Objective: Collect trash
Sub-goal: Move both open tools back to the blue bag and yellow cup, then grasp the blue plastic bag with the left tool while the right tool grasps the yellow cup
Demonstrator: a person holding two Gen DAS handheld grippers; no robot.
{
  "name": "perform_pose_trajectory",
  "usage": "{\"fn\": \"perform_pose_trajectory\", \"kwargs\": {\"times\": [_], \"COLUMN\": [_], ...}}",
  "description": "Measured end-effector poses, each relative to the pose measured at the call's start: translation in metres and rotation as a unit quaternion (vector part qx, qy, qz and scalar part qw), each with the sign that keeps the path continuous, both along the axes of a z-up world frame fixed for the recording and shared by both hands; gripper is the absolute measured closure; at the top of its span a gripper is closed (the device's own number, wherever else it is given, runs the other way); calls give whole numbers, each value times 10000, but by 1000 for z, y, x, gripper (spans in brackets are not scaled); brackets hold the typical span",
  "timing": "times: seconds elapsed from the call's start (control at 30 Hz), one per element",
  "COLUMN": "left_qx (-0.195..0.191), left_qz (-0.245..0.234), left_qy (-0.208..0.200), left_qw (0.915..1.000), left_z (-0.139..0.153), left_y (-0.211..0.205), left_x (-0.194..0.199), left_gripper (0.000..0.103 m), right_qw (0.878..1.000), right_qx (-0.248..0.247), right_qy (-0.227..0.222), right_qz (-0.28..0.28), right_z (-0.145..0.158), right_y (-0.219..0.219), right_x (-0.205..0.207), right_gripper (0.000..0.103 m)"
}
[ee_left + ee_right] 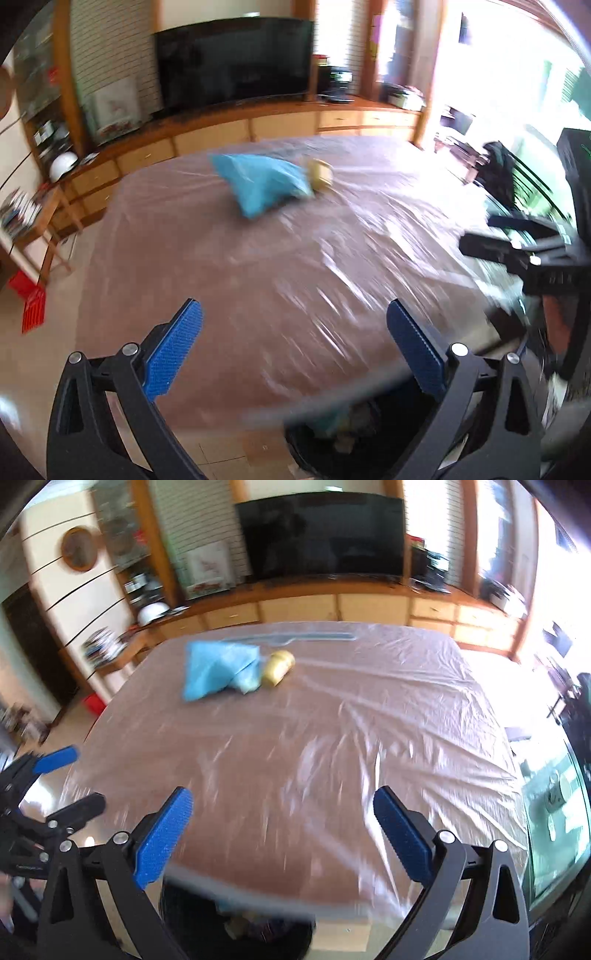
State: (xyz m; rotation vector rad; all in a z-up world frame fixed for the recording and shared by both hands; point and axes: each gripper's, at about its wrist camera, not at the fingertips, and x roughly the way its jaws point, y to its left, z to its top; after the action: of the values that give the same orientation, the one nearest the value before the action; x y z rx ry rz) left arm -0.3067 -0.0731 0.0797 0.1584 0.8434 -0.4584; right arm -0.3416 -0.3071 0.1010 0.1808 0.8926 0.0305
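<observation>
At the near edge of the table, below its rim: a dark bin (343,435), partly cut off by the frame, with blurred scraps of pale and bluish rubbish inside; the same bin shows low in the right wrist view (236,926).

Left gripper (295,354): blue-padded fingers spread wide, nothing between them, held over the near edge of the table. It also appears at the left edge of the right wrist view (55,775).

Right gripper (282,830): blue-padded fingers spread wide, nothing between them, held over the near edge of the table beside the left one. Its black frame enters the left wrist view from the right; the fingertips there are blurred.

Table (332,746): brown top under a wrinkled clear plastic sheet, bright glare on the right side.

Blue bag (218,668): crumpled, lying on the far left part of the table, well apart from both grippers; also seen at (262,184).

Yellow cup (277,667): lying on its side, touching the bag's right edge; blurred at (322,175).

Beyond the table: a long wooden cabinet (303,609) with pale drawers, a dark television (321,535) standing on it, a white bowl (153,612) at the cabinet's left end.
</observation>
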Motion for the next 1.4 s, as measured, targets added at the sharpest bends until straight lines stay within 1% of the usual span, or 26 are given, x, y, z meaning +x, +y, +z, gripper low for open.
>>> {"fn": "perform_pose_trajectory", "kwargs": {"times": [0.07, 0.13, 0.27, 0.33, 0.4, 0.47, 0.53, 0.67, 0.8, 0.87, 0.93, 1.03, 1.07, 1.1, 1.13, 1.17, 1.2, 1.27, 1.33, 1.4], "left_qx": [-121, -244, -273, -272, -308, -415, -496, -652, -941, -1101, -1154, -1256, -1270, -1285, -1293, -1288, -1289, -1296, -1327, -1324], "left_qz": [191, 224, 189, 192, 179, 169, 163, 60, -13, -50, -91, -174, -194, -227, -285, -308, -344, -386, -369, -317], "left_qy": [36, 132, 313, 386, 505, 677, 808, 996, 1223, 1358, 1491, 1731, 1759, 1784, 1813, 1791, 1761, 1742, 1664, 1572], "left_qw": [9997, 9994, 9990, 9987, 9981, 9967, 9954, 9929, 9880, 9846, 9820, 9767, 9760, 9753, 9745, 9749, 9753, 9754, 9764, 9781], "left_z": [5, 7, 0, -4, -11, -17, -25, -32, -40, -46, -51, -60, -62, -64, -66, -66, -66, -64, -60, -56], "left_y": [2, 6, 2, 1, 4, 2, 1, -2, -5, -7, -9, -11, -11, -12, -13, -14, -14, -14, -11, -8], "left_x": [33, 63, 108, 127, 149, 168, 184, 206, 227, 235, 239, 241, 241, 240, 239, 238, 236, 236, 235, 235], "left_gripper": [3, 3, 3, 3, 3, 3, 3, 3, 3, 4, 11, 17, 18, 24, 26, 27, 32, 35, 46, 50], "right_qw": [9994, 9982, 9966, 9953, 9927, 9904, 9884, 9834, 9830, 9837, 9845, 9851, 9859, 9868, 9883, 9892, 9901, 9916, 9922, 9923], "right_qx": [296, 485, 604, 621, 755, 824, 825, 994, 954, 893, 810, 794, 731, 683, 601, 574, 545, 489, 470, 505], "right_qy": [111, 256, 395, 510, 630, 721, 818, 982, 1052, 1060, 1032, 1041, 1039, 1027, 1002, 978, 945, 882, 843, 818], "right_qz": [-103, -240, -403, -544, -691, -849, -980, -1154, -1165, -1148, -1166, -1117, -1090, -1045, -982, -928, -884, -815, -788, -785], "right_z": [-4, -7, -18, -23, -31, -39, -46, -59, -68, -69, -70, -70, -70, -69, -69, -69, -69, -70, -70, -71], "right_y": [-2, -2, 7, 11, 10, 10, 9, 5, 9, 11, 15, 18, 20, 23, 27, 27, 30, 32, 30, 27], "right_x": [28, 57, 105, 124, 144, 158, 173, 195, 208, 211, 214, 221, 220, 220, 219, 220, 220, 219, 219, 217], "right_gripper": [10, 14, 22, 30, 32, 36, 43, 49, 52, 56, 61, 65, 68, 68, 69, 69, 69, 69, 69, 69]}}
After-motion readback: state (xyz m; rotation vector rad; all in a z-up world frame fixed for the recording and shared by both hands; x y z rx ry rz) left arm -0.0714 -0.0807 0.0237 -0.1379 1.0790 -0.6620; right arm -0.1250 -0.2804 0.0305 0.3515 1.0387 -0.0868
